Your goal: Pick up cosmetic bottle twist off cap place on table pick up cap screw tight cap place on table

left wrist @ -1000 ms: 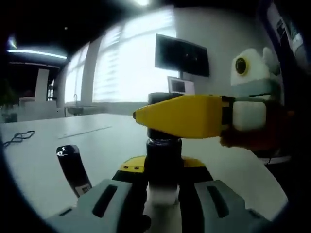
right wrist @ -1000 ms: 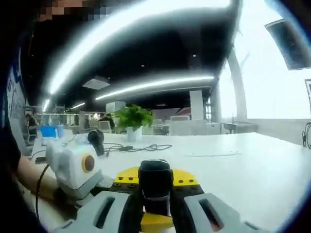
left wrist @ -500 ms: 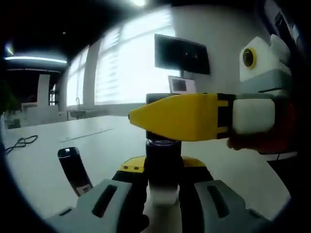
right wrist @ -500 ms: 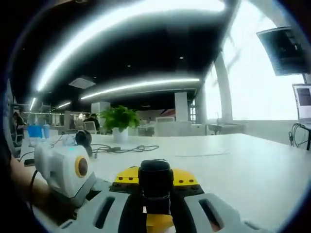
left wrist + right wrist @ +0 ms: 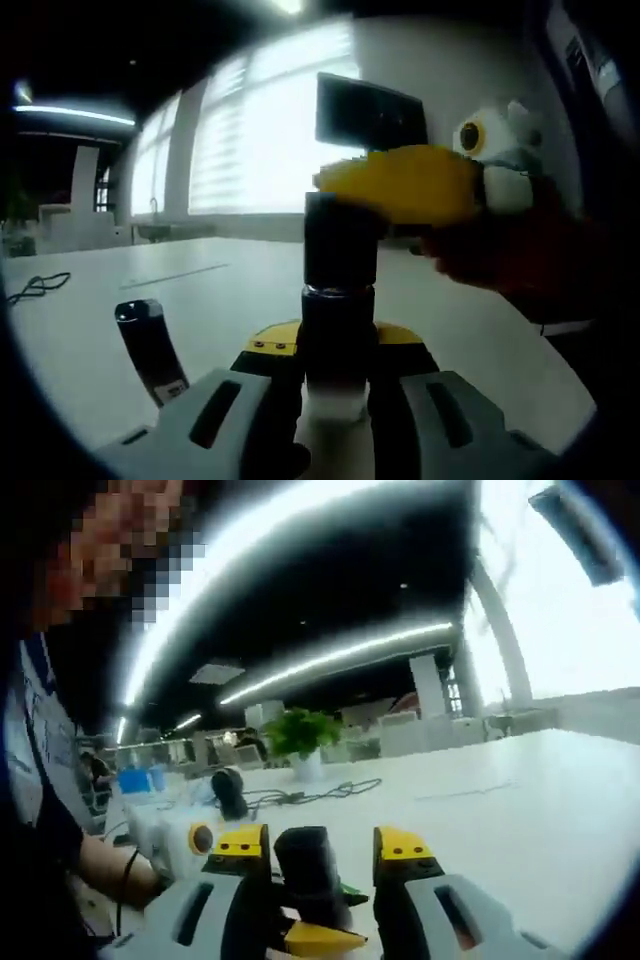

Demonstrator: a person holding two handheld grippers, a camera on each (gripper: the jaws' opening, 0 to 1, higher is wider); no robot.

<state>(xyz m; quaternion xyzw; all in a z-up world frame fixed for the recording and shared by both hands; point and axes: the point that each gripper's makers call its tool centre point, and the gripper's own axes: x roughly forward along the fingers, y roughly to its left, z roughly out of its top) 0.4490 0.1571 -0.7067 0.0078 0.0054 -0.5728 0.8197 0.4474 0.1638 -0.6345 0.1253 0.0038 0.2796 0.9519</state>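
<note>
Left claw [image 5: 338, 400]: its two grey jaws stand close together and grip the lower part of the cosmetic bottle [image 5: 338, 340], which stands upright between them, above the bench [image 5: 220, 300].
Cosmetic bottle: dark body, pale base between the jaws; the neck rises above the jaw tips. In the right gripper view the bottle top shows as a dark block between that claw's jaws.
Cap [image 5: 340, 242]: black, it sits on top of the bottle neck. I cannot tell if it is screwed tight or loose.
Right claw [image 5: 322, 855]: its jaws stand wide apart, one on each side of the cap [image 5: 312, 872], and there is a gap between the yellow tips and the cap. In the left gripper view this claw [image 5: 400, 190] comes from the right side, its yellow jaw is just behind the cap and hides a part of the screen on the wall.
Person's hand [image 5: 500, 250]: it holds the right claw, at the right of the bottle.
Second bottle [image 5: 150, 350]: a dark, slim one with a label, it stands a little tilted on the bench, left of the left claw and apart from it.
Cable [image 5: 35, 288]: dark, it lies on the bench far to the left.
Plant [image 5: 300, 738]: in a white pot, at the far side of the bench, with cables [image 5: 310, 792] near it.
</note>
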